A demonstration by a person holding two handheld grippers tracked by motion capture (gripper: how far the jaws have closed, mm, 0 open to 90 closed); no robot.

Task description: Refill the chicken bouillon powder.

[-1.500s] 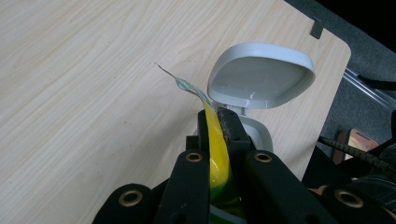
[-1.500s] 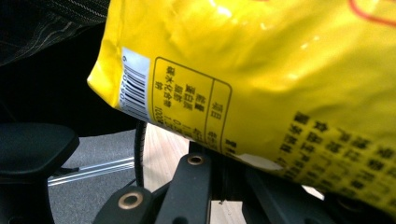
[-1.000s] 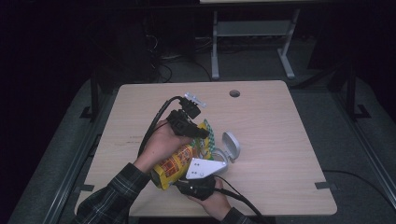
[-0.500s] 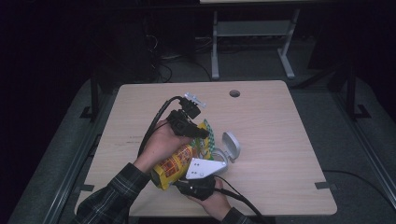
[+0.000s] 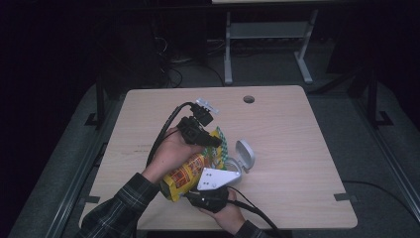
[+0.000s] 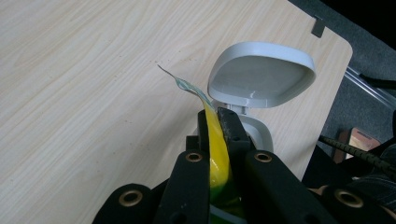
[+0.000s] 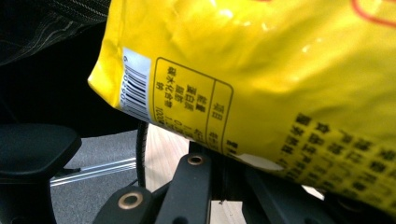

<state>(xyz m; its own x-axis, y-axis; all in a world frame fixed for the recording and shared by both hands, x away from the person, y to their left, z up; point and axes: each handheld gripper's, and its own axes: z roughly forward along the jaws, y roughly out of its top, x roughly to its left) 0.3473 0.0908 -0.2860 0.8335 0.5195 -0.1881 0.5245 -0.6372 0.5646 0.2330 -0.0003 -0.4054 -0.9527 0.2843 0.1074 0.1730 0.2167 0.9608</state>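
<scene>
Yellow snack bag [image 5: 185, 173]: held tilted above worktop [image 5: 297, 144], near your edge | your left tool [image 5: 210, 141]: clenched on bag's top edge | your right tool [image 5: 210, 191]: clamped on bag's lower end | white open-lidded container [image 5: 242, 158]: just beside bag.

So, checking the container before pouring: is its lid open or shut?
Open: the grey lid stands flipped up on its hinge above the container.

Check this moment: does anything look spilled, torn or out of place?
Nothing spilled. The yellow snack bag is held off the table, pinched by the left tool at its top edge. A white container stands open beside it, lid up. Small specks dot the wood.
</scene>
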